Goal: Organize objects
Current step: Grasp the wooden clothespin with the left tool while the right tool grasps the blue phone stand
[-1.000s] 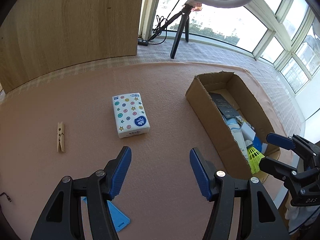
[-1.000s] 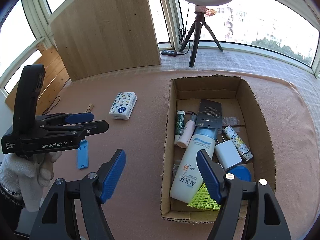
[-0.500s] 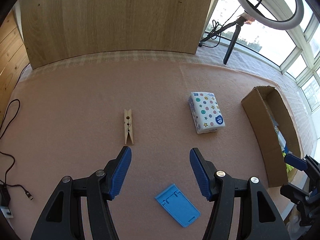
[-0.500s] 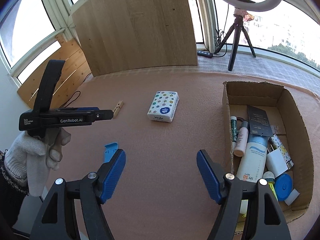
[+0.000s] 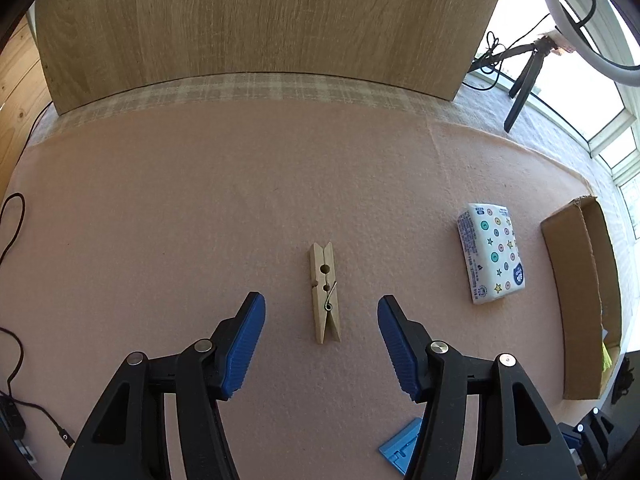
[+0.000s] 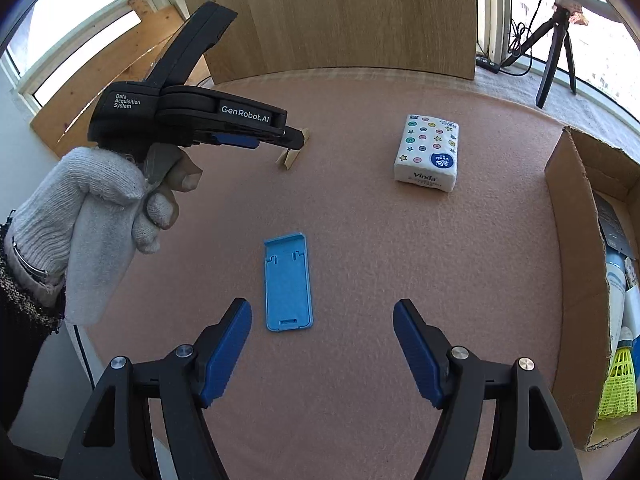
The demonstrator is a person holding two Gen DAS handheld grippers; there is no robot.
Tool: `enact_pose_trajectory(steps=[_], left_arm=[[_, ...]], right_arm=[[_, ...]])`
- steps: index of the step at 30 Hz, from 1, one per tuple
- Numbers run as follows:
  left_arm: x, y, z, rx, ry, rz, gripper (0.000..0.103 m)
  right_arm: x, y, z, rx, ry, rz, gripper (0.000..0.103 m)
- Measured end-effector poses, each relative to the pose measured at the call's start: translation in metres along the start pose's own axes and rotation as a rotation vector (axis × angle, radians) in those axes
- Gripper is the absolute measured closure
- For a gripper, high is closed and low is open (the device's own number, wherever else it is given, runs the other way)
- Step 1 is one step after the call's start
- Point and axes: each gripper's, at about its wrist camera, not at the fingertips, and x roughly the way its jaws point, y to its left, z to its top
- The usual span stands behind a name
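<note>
Both grippers are swinging away from the cardboard box toward the things left on the pink felt mat.

Left wrist view: the left gripper (image 5: 321,342) is closing a little around the wooden clothespin (image 5: 325,293), not touching it yet. Right wrist view: the right gripper (image 6: 322,350) is hanging wide open and empty, just short of the flat blue plastic phone stand (image 6: 287,282). The soft tissue pack (image 6: 427,153) is waiting too. The cardboard box (image 6: 576,280) is already holding bottles and a yellow shuttlecock (image 6: 619,384).
</note>
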Motion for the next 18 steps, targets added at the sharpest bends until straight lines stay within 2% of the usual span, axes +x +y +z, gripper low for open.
enact_pose_trajectory(steps=[5, 9, 11, 14, 18], left_arm=[[0.016, 0.001, 0.006, 0.000, 0.022, 0.005, 0.054], [0.019, -0.002, 0.008, 0.010, 0.004, 0.030, 0.061], [0.019, -0.002, 0.009, 0.008, -0.002, 0.033, 0.077], [0.017, 0.000, 0.006, -0.003, -0.005, 0.031, 0.088], [0.011, 0.000, -0.008, 0.005, -0.013, 0.047, 0.090]], right_arm=[[0.007, 0.007, 0.005, -0.007, 0.015, -0.006, 0.033], [0.010, 0.005, 0.007, 0.000, 0.023, -0.006, 0.033], [0.012, 0.004, 0.008, 0.004, 0.028, -0.006, 0.033], [0.015, 0.004, 0.009, 0.001, 0.034, -0.002, 0.033], [0.022, 0.008, 0.013, -0.032, 0.053, 0.001, 0.033]])
